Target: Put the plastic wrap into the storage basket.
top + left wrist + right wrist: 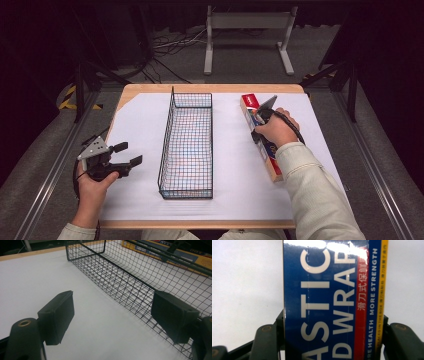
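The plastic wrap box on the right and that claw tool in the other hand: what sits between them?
In the high view, a long black wire basket, empty, stands between the left gripper and the plastic wrap box, with bare white sheet either side.

Wire basket (pixel 186 145) mid-table (pixel 135 200); plastic wrap box (pixel 252 107) to its right, left hand-held gripper (pixel 131 154) to its left.

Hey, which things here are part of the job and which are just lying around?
In use, as far as I can judge:
plastic wrap box
right claw, around that box
wire basket
left claw, open

Lying about:
cables on floor
white stand
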A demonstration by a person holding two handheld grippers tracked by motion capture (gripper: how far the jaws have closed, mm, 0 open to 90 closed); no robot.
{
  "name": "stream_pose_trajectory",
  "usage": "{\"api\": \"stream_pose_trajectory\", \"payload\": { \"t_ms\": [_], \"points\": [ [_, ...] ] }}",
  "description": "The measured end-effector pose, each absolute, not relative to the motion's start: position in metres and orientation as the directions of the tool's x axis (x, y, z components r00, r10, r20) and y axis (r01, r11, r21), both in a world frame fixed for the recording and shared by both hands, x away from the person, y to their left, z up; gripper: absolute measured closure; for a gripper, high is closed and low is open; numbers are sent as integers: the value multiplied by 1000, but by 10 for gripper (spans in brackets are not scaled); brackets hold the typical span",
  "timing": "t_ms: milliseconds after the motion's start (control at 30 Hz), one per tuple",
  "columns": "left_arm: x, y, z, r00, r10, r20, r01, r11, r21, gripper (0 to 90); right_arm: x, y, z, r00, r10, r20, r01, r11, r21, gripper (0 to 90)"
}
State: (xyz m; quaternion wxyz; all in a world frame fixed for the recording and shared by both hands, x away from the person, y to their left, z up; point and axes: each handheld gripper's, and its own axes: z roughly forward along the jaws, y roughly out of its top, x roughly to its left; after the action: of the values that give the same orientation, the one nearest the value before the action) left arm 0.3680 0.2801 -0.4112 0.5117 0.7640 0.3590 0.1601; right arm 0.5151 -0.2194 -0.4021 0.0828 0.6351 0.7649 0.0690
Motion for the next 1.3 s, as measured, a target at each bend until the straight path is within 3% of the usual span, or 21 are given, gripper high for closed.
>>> {"api": "stream_pose_trajectory", "payload": {
  "t_ms": [433, 1300],
  "points": [
    [365, 283, -409, 679, 722, -133, 389, -200, 899, 196, 505, -229, -364, -80, 997, 19, 957, 71, 280, 402],
    [363, 280, -407, 673, 734, -89, 368, -229, 901, 196, 484, -207, -310, -71, 997, 30, 896, 50, 441, 404]
  ]
}}
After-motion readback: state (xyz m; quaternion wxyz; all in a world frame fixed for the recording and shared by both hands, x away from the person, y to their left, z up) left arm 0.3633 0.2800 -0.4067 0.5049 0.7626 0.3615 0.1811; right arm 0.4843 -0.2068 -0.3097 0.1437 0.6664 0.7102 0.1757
